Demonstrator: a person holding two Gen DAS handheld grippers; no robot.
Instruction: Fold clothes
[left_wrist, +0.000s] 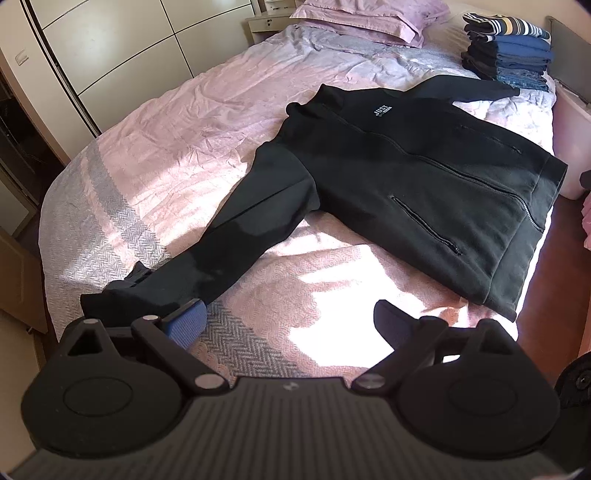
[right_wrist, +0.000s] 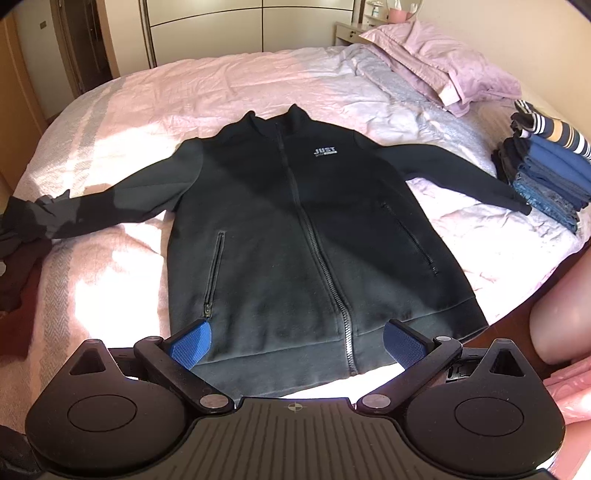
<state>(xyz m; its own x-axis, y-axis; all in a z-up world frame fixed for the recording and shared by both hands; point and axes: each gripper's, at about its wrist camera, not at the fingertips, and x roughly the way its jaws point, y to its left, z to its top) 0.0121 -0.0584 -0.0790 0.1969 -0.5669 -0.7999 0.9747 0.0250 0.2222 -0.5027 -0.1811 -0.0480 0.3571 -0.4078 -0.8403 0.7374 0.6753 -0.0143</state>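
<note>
Your left gripper (left_wrist: 286, 321), jaws wide and empty, sits beside the cuff of the black zip jacket's (right_wrist: 295, 229) sleeve (left_wrist: 236, 236), which runs toward one o'clock to the body spread flat on the bed (left_wrist: 166, 147), while your right gripper (right_wrist: 297, 343) hangs open over the hem.

I see a bed (right_wrist: 229, 81) covered with a wrinkled pink spread that has grey herringbone bands. A black zip jacket (right_wrist: 295, 236) lies flat on it, front up, zip closed, both sleeves spread outward. The cuff of its far sleeve reaches a stack of folded clothes (right_wrist: 546, 170) that sits near the bed's edge. Lilac pillows (right_wrist: 443, 62) lie at the head end. In my left wrist view, the jacket's hem (left_wrist: 517, 251) lies at the bed's edge.
</note>
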